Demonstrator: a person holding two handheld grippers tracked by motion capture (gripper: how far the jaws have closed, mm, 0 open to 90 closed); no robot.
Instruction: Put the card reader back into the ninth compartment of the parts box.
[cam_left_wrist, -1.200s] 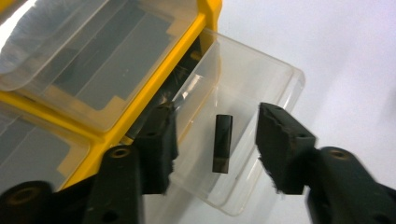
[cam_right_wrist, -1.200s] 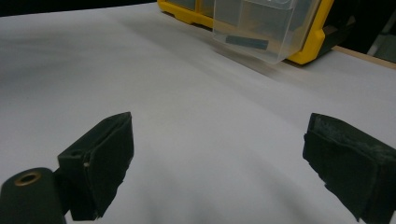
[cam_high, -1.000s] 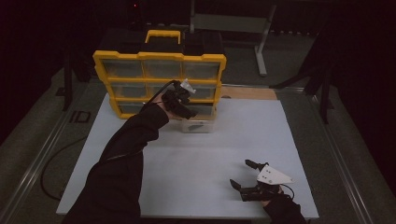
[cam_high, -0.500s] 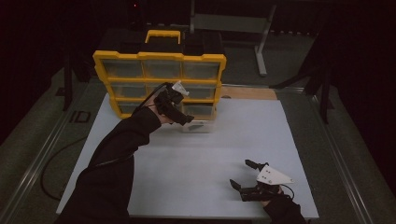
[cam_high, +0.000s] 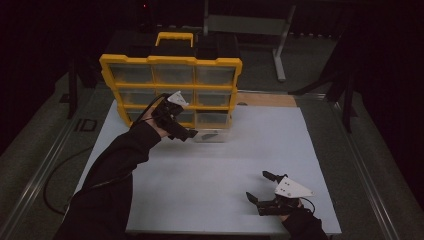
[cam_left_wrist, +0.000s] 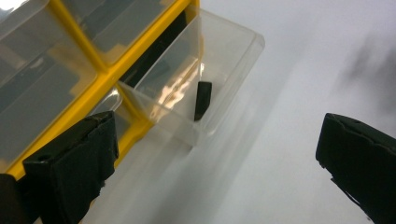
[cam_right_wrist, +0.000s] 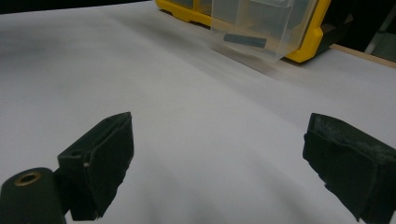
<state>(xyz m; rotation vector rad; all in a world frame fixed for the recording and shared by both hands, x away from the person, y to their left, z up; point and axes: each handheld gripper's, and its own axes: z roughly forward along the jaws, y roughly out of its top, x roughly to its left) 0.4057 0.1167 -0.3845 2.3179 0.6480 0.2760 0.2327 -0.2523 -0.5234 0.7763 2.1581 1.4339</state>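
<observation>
A yellow organizer (cam_high: 170, 62) with clear drawers stands at the back of the white table (cam_high: 215, 170). Its bottom right drawer (cam_high: 214, 135) is pulled out onto the table and holds a small black piece (cam_left_wrist: 203, 99). My left gripper (cam_high: 189, 134) hovers just left of that drawer. Its jaws have just been opening and now stand wide, with nothing between them and the drawer (cam_left_wrist: 219, 70) beyond their tips. My right gripper (cam_high: 256, 186) rests open near the front right edge, empty. From there I see the drawer (cam_right_wrist: 261, 23) and the black piece (cam_right_wrist: 245, 40) far off.
A wooden board (cam_high: 265, 99) lies at the table's back right, beside the organizer. A cable (cam_high: 55, 170) trails off the left edge. A metal stand (cam_high: 280, 55) is on the floor behind. The table's left and right edges drop to grey floor.
My left gripper has let go of the drawer's front, opened its jaws and drawn back toward the front left. The right gripper has stayed put.
</observation>
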